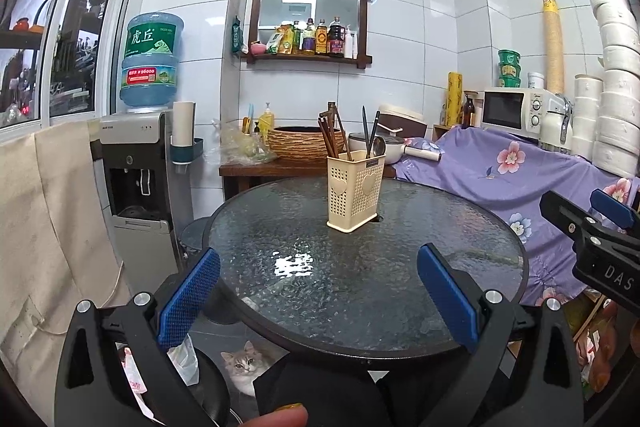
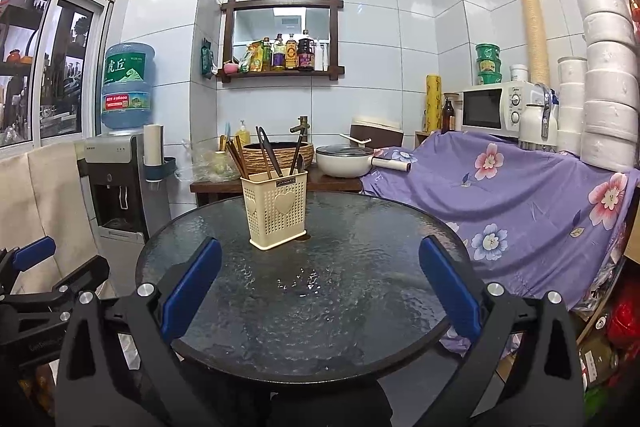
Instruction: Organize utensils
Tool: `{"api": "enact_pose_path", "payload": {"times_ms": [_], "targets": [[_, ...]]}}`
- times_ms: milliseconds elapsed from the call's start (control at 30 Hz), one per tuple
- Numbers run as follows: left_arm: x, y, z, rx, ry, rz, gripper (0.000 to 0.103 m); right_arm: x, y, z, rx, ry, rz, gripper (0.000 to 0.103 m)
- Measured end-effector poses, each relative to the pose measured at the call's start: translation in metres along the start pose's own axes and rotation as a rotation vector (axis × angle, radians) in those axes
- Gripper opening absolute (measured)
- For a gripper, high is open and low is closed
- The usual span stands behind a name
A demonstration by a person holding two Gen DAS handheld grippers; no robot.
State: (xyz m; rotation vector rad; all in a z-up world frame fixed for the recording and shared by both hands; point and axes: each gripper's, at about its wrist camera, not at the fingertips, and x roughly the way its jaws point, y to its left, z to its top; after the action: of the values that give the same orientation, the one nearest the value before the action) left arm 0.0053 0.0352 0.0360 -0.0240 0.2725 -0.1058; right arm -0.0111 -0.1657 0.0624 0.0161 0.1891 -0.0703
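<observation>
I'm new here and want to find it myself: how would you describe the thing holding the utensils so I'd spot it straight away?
Look at the round dark glass table in the middle of the room. The utensil holder stands upright on it, towards the far side, and nothing else sits on the glass. It is a cream plastic box, perforated, with a raised heart on its sides, and chopsticks and dark handles stick out of its top.

Small tiled kitchen corner of a home or eatery. Water dispenser (image 1: 138, 151) by the window, wall shelf (image 1: 308, 57) of sauce bottles, microwave (image 2: 498, 107) and stacked paper bowls (image 2: 608, 67) at right. Round glass table (image 2: 304, 307) in the middle, cat (image 1: 244, 367) beneath its near edge.
</observation>
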Motion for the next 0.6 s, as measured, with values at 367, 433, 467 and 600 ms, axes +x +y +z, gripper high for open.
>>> {"api": "enact_pose_path", "payload": {"times_ms": [367, 433, 467, 600], "targets": [[-0.0007, 0.0026, -0.0002, -0.004, -0.001, 0.004, 0.097, 0.0032, 0.0008, -0.0011, -0.003, 0.001, -0.003, 0.097], [-0.0008, 0.0019, -0.0004, 0.001, 0.001, 0.004, 0.097, 0.0036, 0.0012, -0.0012, -0.006, 0.001, -0.005, 0.097], [-0.0010, 0.0015, -0.0003, 0.003, 0.001, 0.003, 0.097, 0.0042, 0.0011, -0.0013, -0.005, 0.003, -0.004, 0.097], [-0.0020, -0.0006, 0.0003, 0.004, -0.001, 0.008, 0.097, 0.0045, -0.0005, -0.0020, -0.002, 0.001, -0.006, 0.097]]}}
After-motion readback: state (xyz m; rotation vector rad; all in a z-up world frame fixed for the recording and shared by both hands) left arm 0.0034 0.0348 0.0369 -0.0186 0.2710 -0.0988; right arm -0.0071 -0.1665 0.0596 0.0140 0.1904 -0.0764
